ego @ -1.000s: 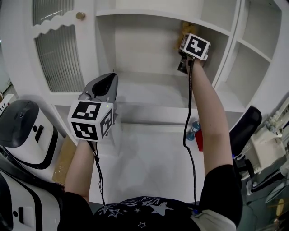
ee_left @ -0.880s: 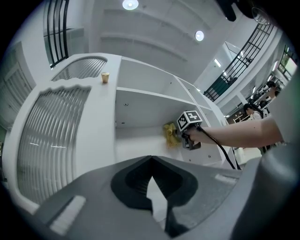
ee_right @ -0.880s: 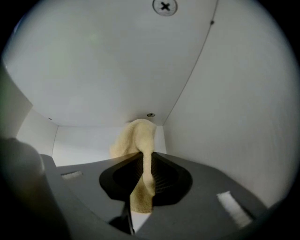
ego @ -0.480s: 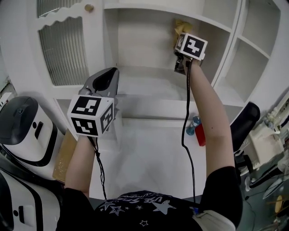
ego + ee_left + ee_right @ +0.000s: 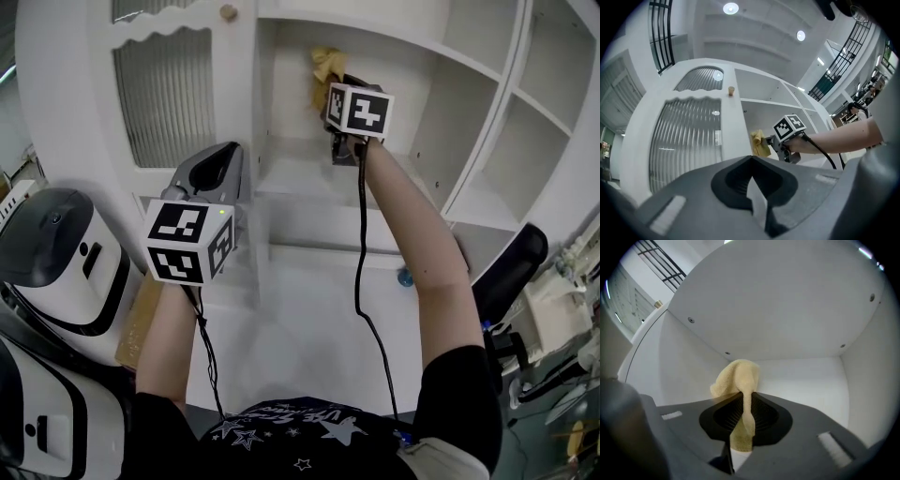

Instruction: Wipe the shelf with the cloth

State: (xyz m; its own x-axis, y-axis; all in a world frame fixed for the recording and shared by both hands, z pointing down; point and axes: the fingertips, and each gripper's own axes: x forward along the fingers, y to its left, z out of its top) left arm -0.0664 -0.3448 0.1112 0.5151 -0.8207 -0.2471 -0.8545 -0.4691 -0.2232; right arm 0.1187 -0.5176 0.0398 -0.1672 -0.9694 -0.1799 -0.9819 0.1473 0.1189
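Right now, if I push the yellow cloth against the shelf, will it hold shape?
Probably not: the cloth bunches and folds beyond the right gripper, so it looks floppy. Its fuzzy weave, pinched between the jaws, likely won't slip.

The right arm [image 5: 422, 253] stretches forward and upward, and its right gripper [image 5: 332, 88] is clamped on a yellow cloth [image 5: 737, 376]. The left arm [image 5: 169, 337] is bent, lower and closer to the body. The left gripper [image 5: 217, 173] points forward with jaws together, holding nothing.
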